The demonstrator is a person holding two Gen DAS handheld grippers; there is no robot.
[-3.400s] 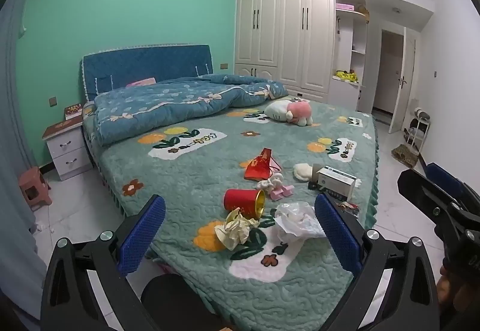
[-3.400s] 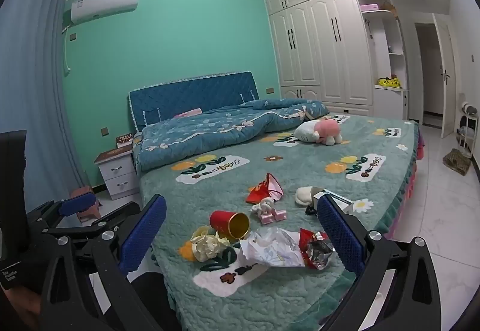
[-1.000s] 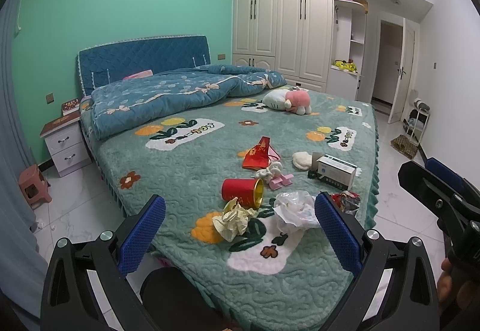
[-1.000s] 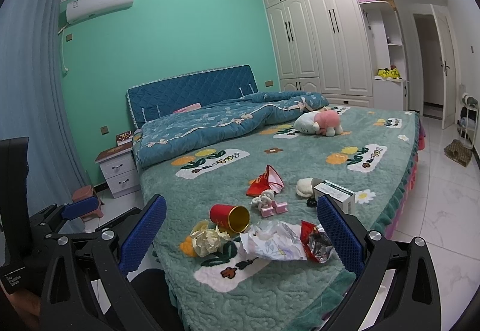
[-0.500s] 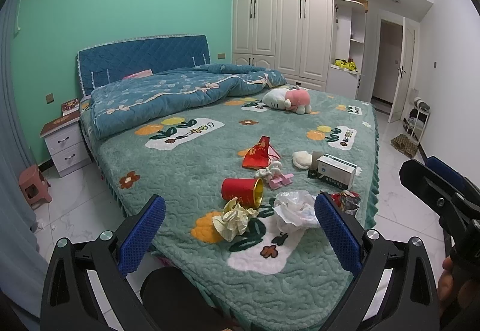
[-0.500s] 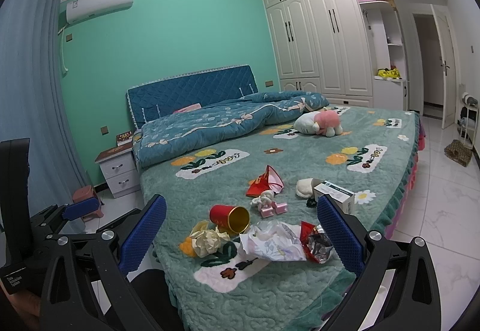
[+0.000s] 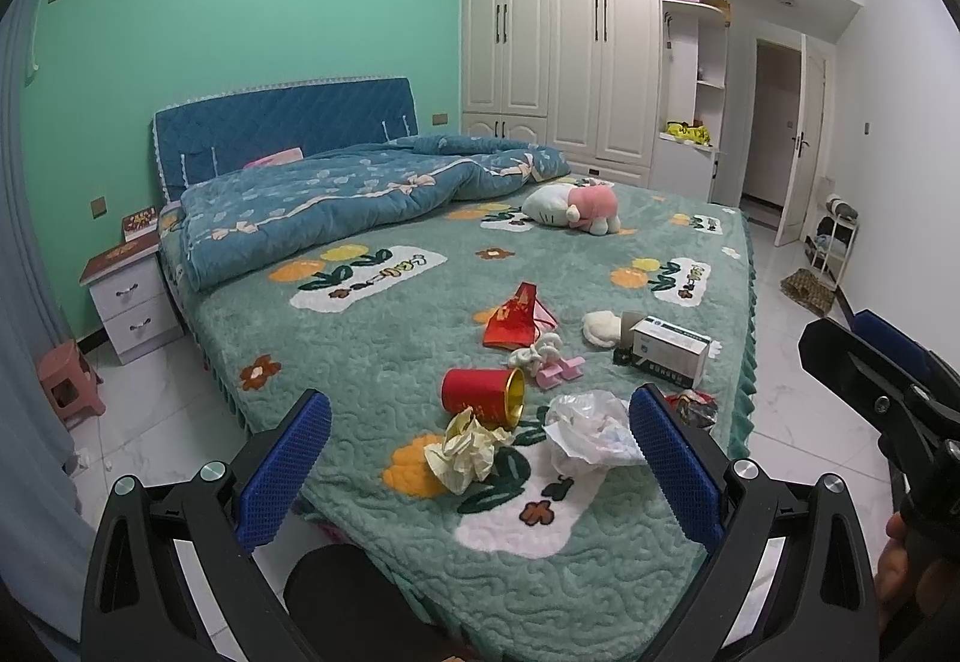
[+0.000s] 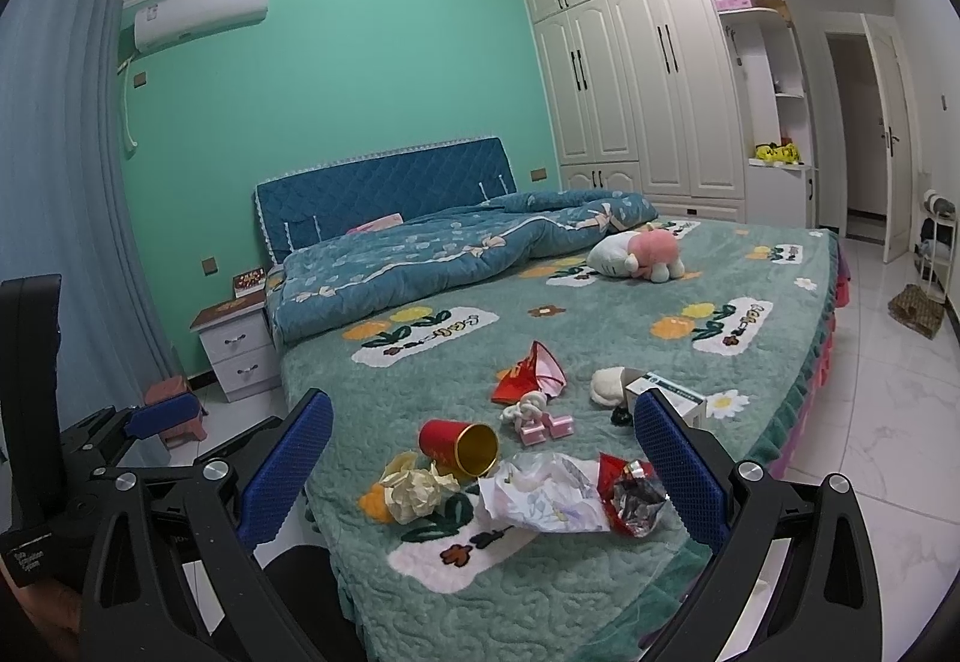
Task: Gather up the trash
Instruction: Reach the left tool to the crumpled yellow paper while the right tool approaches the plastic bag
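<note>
Left edge of rm: pink stool [image 7: 67, 383] on tiled floor, white nightstand [image 7: 133, 305] beside it against green wall. Bed [image 7: 372, 338] w/ green quilted cover fills centre; blue duvet [image 7: 336, 206] bunched at headboard end. Left tongs [image 7: 480, 473] held short of bed's near corner, blue pads wide apart, nothing between them. Trash sits clustered on near end of bed. From left: crumpled cream paper [image 7: 465, 449] by the edge, red cup [image 7: 483, 397] on its side just behind and touching it, gold interior facing right. Behind cup, red paper packet [image 7: 516, 319] standing up in a peak, then white-and-pink small item [image 7: 549, 362], type unclear. Right of cup: crumpled white plastic wrap [image 7: 591, 431], partly hidden behind left tongs' right pad. Further right: red foil wrapper [image 8: 633, 494] touching the wrap, near bed's edge. Behind these, white round object [image 7: 602, 329] and white carton [image 7: 672, 350], carton lying flat. Plush toy [image 7: 573, 206] lies mid-bed, well apart from trash. Right tongs [image 8: 483, 479] likewise short of bed, pads wide apart, gripping nothing. Far right: wardrobe [image 7: 570, 62], open door [image 7: 804, 146], woven mat [image 7: 807, 290] on floor.
</note>
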